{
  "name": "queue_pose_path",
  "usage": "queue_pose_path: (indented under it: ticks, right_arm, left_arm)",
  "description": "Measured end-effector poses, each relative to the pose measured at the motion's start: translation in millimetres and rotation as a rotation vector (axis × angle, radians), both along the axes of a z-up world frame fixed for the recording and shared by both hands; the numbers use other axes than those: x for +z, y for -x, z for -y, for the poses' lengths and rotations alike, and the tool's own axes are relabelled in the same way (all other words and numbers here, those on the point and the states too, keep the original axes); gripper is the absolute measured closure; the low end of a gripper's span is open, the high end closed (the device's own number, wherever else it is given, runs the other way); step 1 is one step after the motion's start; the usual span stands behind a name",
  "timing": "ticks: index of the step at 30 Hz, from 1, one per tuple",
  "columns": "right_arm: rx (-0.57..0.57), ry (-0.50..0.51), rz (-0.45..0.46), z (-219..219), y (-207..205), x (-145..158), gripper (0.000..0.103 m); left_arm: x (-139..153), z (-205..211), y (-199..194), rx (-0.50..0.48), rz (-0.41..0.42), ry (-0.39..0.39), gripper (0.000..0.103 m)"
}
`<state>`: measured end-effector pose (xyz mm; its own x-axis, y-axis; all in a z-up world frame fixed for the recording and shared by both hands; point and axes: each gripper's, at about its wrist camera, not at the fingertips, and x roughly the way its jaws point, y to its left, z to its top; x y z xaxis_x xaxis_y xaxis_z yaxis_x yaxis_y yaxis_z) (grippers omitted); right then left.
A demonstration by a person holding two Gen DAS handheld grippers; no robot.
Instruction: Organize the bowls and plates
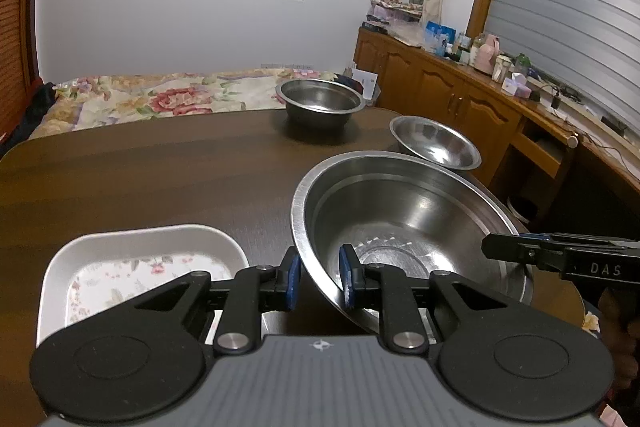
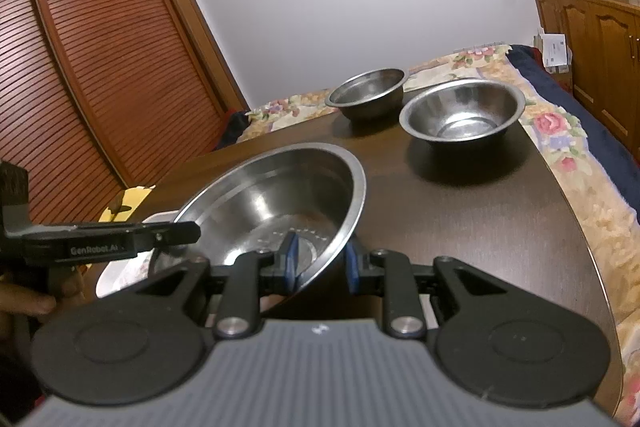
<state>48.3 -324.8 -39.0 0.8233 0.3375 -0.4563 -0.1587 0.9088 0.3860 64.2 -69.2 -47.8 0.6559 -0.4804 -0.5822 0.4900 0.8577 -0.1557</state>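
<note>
A large steel bowl [image 1: 404, 211] [image 2: 280, 187] stands tilted at the near side of the dark wooden table [image 1: 160, 167], partly over a white floral dish [image 1: 140, 251] [image 2: 120, 275]. My left gripper [image 1: 320, 279] is open and straddles the bowl's left rim, one pad inside and one outside. On the opposite rim my right gripper [image 2: 322, 265] straddles the wall the same way, open. Each gripper also shows in the other's view, as left gripper [image 2: 192, 231] and right gripper [image 1: 492, 249]. Two smaller steel bowls [image 1: 320, 99] [image 1: 434, 143] sit upright at the table's far side.
A bed with a floral cover [image 1: 160, 99] lies beyond the table. Wooden cabinets [image 1: 440, 83] cluttered with bottles run along the right. A slatted wardrobe [image 2: 80, 67] stands at the left. A hand [image 2: 24, 299] holds the left gripper.
</note>
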Motion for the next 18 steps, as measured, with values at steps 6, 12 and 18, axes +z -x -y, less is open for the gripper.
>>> queue_pose_path:
  ticks: [6, 12, 18]
  right_arm:
    - [-0.003, -0.002, -0.006, 1.2, 1.9, -2.5, 0.077]
    - [-0.004, -0.005, -0.016, 2.0, 1.9, -4.6, 0.077]
    - [-0.005, -0.009, -0.018, 3.7, 2.8, -6.4, 0.077]
  left_arm:
    - [-2.6, 3.4, 0.3, -0.003, -0.006, -0.004, 0.080]
    - [-7.5, 5.8, -3.2, -0.003, -0.017, -0.007, 0.080]
    - [-10.0, 7.9, -2.3, -0.004, -0.013, -0.016, 0.079]
